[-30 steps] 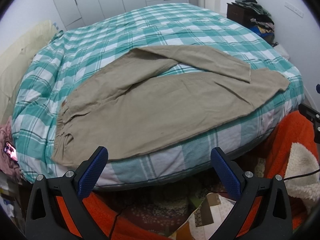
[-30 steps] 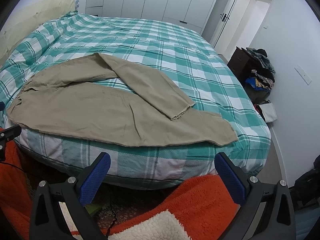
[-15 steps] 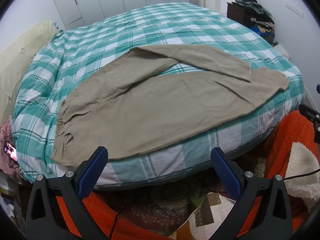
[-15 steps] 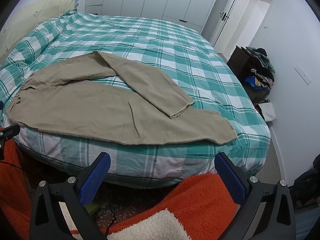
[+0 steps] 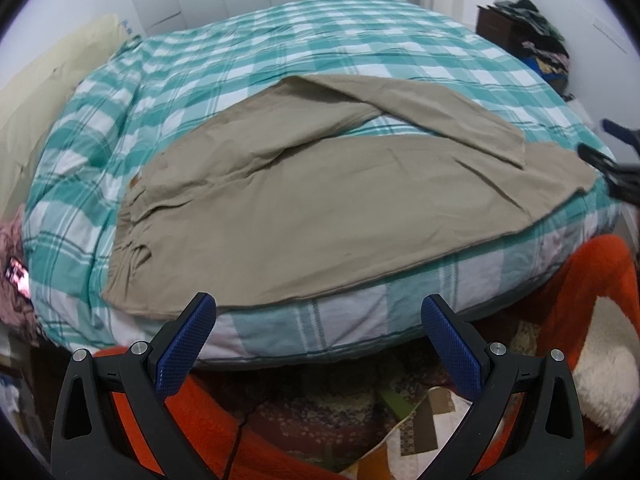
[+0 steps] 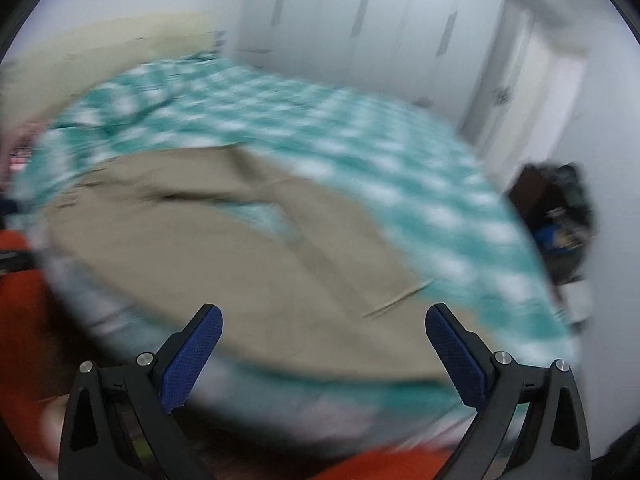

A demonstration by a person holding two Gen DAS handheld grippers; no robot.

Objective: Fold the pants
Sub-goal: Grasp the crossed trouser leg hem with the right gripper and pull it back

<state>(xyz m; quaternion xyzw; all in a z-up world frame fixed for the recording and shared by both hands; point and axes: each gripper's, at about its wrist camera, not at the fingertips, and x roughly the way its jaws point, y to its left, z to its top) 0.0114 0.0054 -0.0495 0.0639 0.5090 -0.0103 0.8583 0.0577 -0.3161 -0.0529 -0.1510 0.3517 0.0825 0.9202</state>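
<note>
Left wrist view gives you one pair of pants (image 5: pixel 320 208) on one bed (image 5: pixel 280 48), and your left gripper (image 5: pixel 318 320) low at the near edge with its jaws spread wide and nothing between them. Going left to right: a cream pillow (image 5: pixel 52 88) lies at the far left, then the gathered waistband (image 5: pixel 128 240) sits at the left near the bed's edge. From there the long axis runs across to the right, along the near side of the checked cover. You have two legs: the near one lies flat and ends at the right edge, the far one bends back over it, its hem (image 5: pixel 520 148) resting on top. At the far right your right gripper (image 5: pixel 612 168) shows beside the near leg's end. Right wrist view is badly blurred; its gripper (image 6: pixel 322 324) stands spread over the pants (image 6: pixel 240 264), holding nothing.
</note>
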